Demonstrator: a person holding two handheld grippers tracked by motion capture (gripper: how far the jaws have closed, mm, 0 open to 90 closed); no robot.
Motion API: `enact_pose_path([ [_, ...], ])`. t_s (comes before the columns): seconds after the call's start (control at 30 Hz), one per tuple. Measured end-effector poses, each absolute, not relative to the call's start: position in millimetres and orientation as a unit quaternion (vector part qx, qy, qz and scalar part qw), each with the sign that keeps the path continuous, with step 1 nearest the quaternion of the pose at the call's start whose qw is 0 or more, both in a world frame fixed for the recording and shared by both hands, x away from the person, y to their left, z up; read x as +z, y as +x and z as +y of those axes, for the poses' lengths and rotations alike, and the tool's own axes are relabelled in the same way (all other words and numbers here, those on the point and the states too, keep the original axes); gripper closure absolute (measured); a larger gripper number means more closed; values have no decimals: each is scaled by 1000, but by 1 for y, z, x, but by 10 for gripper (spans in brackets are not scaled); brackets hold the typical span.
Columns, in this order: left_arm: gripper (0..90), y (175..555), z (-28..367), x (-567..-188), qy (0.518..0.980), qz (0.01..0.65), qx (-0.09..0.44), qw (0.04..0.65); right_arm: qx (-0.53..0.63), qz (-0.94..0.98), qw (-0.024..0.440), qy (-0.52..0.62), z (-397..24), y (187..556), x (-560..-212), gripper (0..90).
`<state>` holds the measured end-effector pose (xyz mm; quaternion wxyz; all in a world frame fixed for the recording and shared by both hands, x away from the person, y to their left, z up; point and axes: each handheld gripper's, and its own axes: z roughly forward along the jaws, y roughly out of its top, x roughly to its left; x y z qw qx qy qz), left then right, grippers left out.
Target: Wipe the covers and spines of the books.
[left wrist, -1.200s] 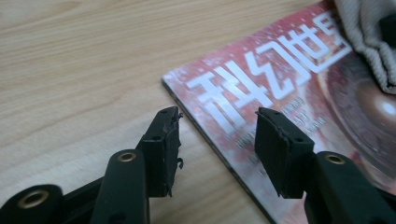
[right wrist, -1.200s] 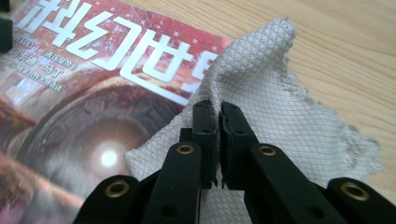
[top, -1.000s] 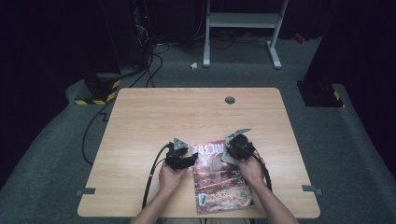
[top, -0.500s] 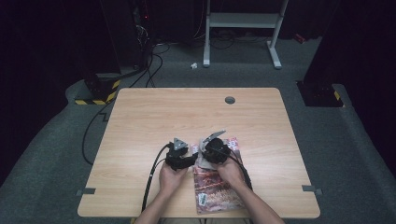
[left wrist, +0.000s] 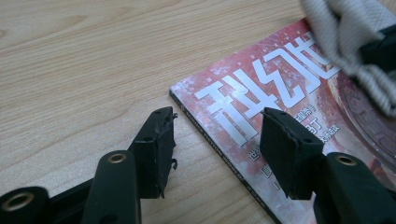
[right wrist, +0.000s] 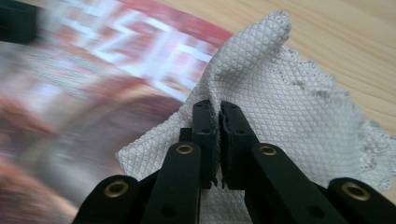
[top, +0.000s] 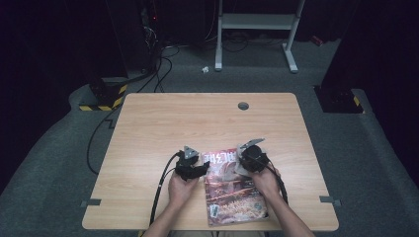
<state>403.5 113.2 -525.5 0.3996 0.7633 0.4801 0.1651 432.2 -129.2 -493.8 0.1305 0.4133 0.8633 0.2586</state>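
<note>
Magazine (top: 232, 187) is seen lying flat on the near half of the wooden table (top: 207, 123), its red cover face up and its title end turned away from the person, between the two hands. In the high view the left gripper (top: 197, 167) is held just beside the magazine's left edge near the top corner, and the right gripper (top: 245, 159) is held over the cover's upper right part. A cable (top: 160, 190) is trailed from the left gripper back toward the table's near edge.

In the left gripper view, the left gripper (left wrist: 215, 137) is shown with its jaws apart at a middling width, set astride the magazine's (left wrist: 280, 88) spine edge: one jaw is placed over bare wood, the other over the cover beside the large white characters. Nothing is pressed between the pads.

In the right gripper view, the right gripper (right wrist: 217, 119) is shown with its jaws drawn almost together, and a fold of white waffle-textured cloth (right wrist: 280, 107) is pinched between them. The cloth is spread partly over the blurred cover and partly over the wood. The same cloth (left wrist: 345, 42) is seen at the upper right corner of the left gripper view, resting on the cover.
</note>
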Motion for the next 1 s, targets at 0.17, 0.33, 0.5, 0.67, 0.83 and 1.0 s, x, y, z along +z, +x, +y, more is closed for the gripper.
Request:
enact_pose_path([
  [0.17, 451, 403, 113, -525, 764, 479, 168, 398, 278, 882, 95, 368, -86, 424, -495, 852],
  [0.33, 450, 403, 113, -525, 764, 480, 167, 398, 290, 894, 100, 327, -68, 412, -498, 852],
  [0.5, 450, 403, 113, -526, 764, 480, 167, 398, 287, 880, 108, 363, -111, 415, -497, 852],
  [0.67, 481, 401, 109, -525, 770, 467, 182, 395, 272, 855, 118, 425, -164, 428, -493, 852],
  [0.83, 484, 402, 111, -525, 766, 474, 169, 400, 253, 860, 123, 426, -153, 439, -491, 849],
  [1.0, 486, 403, 112, -526, 765, 476, 162, 402, 254, 874, 106, 400, -104, 452, -492, 850],
])
